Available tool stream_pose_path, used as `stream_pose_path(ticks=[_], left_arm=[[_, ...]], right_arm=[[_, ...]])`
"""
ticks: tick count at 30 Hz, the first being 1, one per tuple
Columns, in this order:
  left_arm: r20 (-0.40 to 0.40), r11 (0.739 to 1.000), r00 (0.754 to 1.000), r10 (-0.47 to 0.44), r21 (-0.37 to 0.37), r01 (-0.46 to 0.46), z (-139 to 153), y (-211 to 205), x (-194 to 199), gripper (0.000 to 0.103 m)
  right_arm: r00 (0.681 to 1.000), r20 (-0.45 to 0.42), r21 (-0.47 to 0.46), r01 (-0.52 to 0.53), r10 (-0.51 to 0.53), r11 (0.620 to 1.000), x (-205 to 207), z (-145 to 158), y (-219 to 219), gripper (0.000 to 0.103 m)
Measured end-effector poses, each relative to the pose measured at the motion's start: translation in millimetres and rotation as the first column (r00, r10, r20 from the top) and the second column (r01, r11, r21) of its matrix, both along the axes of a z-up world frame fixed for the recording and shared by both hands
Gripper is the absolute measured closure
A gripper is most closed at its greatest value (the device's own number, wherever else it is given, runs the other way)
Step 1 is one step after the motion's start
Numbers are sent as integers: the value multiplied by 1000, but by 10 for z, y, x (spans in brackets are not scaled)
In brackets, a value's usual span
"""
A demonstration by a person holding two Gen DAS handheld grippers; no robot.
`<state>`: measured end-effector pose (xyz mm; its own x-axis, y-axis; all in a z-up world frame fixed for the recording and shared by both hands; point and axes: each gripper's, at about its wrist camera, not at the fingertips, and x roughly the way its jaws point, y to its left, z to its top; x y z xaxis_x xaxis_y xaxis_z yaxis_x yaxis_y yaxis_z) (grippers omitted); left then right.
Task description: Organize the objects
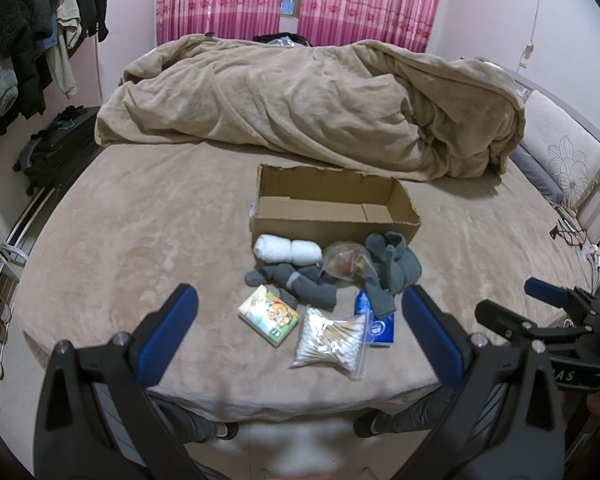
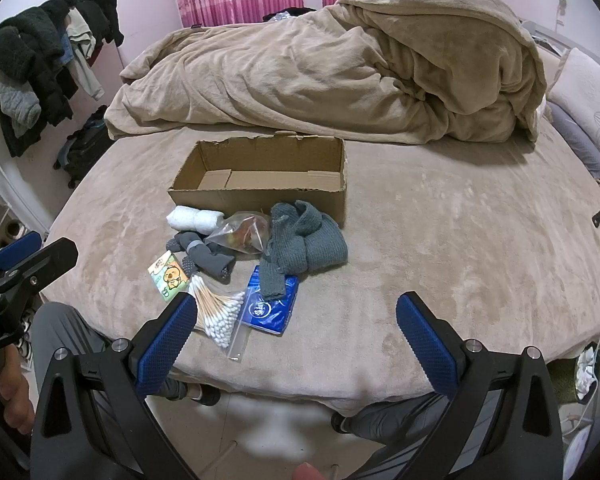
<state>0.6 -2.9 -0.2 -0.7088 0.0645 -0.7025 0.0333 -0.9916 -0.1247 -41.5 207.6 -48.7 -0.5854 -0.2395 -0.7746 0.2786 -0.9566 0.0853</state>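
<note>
An empty open cardboard box point(image 1: 396, 222) point(image 2: 260, 196) sits on the bed. In front of it lie a white rolled cloth point(image 1: 288, 250) point(image 2: 194, 218), grey socks point(image 1: 300, 284) point(image 2: 208, 260), a clear bag of snacks point(image 1: 346, 262) point(image 2: 246, 232), a grey-green knit scarf point(image 1: 392, 268) point(image 2: 304, 240), a blue tissue pack point(image 1: 378, 324) point(image 2: 270, 304), a bag of cotton swabs point(image 1: 332, 340) point(image 2: 220, 312) and a cartoon tissue pack point(image 1: 270, 314) point(image 2: 168, 276). My left gripper point(image 1: 300, 336) is open and empty above the bed's near edge. My right gripper point(image 2: 296, 340) is open and empty, to the right of the left one.
A bunched beige duvet point(image 1: 312, 100) point(image 2: 340, 64) fills the far half of the bed. Clothes hang on a rack point(image 1: 32, 44) at the left, above a black suitcase point(image 1: 56, 156). Pillows point(image 1: 568, 152) and cables point(image 1: 580, 240) lie at the right. The person's legs point(image 2: 380, 420) stand at the bed's near edge.
</note>
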Motion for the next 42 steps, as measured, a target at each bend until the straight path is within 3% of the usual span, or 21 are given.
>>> stream_pose_path(ticks=[33, 42], left_arm=[[-14, 1000, 1000, -4, 0, 4, 74, -13, -22, 0], [0, 1000, 1000, -9, 2, 9, -91, -71, -127, 0]], right_arm=[[1000, -5, -7, -3, 3, 1000, -10, 20, -20, 2], [1000, -7, -3, -5, 5, 1000, -75, -13, -13, 2]])
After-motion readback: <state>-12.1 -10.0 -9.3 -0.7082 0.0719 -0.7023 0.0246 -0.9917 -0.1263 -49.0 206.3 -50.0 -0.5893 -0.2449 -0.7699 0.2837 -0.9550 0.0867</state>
